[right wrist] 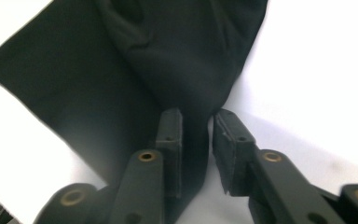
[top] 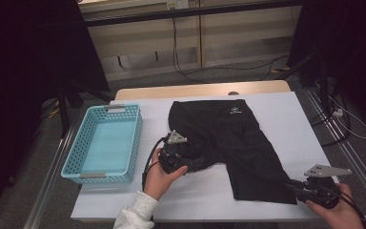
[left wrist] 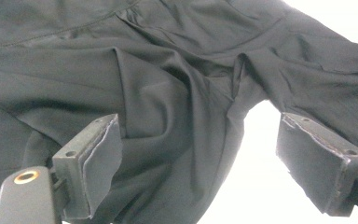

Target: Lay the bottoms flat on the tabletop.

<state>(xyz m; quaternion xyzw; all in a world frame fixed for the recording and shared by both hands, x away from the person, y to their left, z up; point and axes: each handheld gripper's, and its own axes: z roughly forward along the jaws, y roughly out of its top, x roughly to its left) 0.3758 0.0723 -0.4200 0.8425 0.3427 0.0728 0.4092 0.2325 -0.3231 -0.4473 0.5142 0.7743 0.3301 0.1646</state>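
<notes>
Two hand-held grippers worked a pair of black shorts (top: 228, 143) spread on the white table cover (top: 286, 114) as I watched from the remote station. At far left sat a turquoise basket (top: 133, 138), just beside the garment. My left gripper (top: 193, 164), cradled from below in a hand (top: 158, 177) reaching out of a pale sleeve (top: 136, 214), lay low and pointed right toward the crotch; its jaws stood wide, bunched fabric lying between them without either pad pressing it. At the near right corner, my right gripper (top: 290, 185) lay almost flat in the other hand (top: 336, 210), aimed left at the hem of the nearer leg. Its jaws stood narrowly parted, the hem's edge between the pads (right wrist: 170, 140), loosely.
</notes>
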